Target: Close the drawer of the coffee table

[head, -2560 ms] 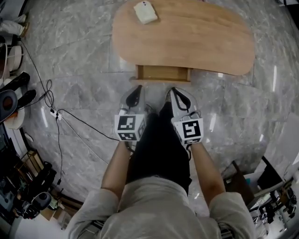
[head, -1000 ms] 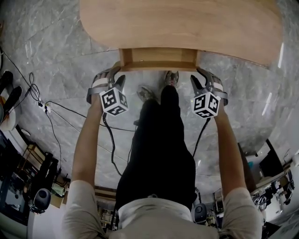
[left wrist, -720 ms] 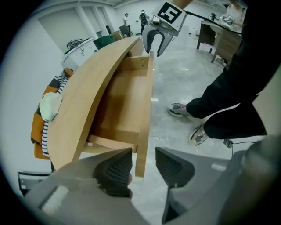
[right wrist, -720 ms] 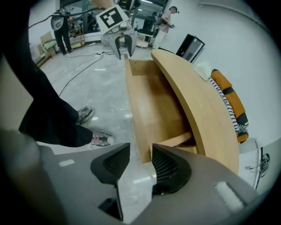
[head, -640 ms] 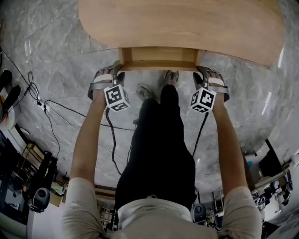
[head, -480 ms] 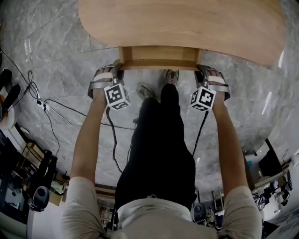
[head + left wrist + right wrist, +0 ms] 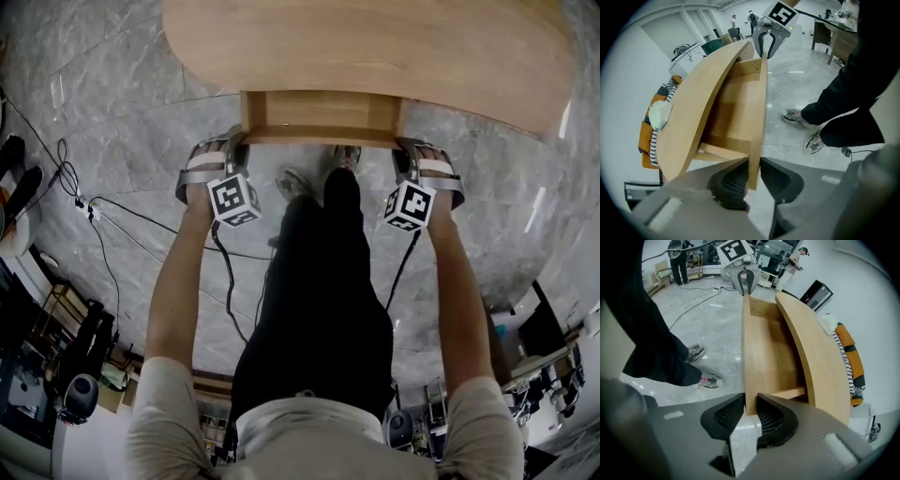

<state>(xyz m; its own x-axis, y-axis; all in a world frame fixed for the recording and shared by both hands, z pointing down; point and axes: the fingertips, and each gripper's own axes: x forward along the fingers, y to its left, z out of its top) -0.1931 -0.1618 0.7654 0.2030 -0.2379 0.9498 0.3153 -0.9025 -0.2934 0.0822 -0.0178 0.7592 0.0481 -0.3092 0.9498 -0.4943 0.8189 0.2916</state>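
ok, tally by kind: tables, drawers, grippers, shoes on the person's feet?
Table: 1
Drawer: 1, open
Grippers: 2, left gripper and right gripper; both sets of jaws have just been closing, each with pads on one end of the drawer's front panel
Shoes: 2
Total: 6

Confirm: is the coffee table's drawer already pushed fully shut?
No, in the head view the drawer juts out from under the tabletop, with its inside open to view.
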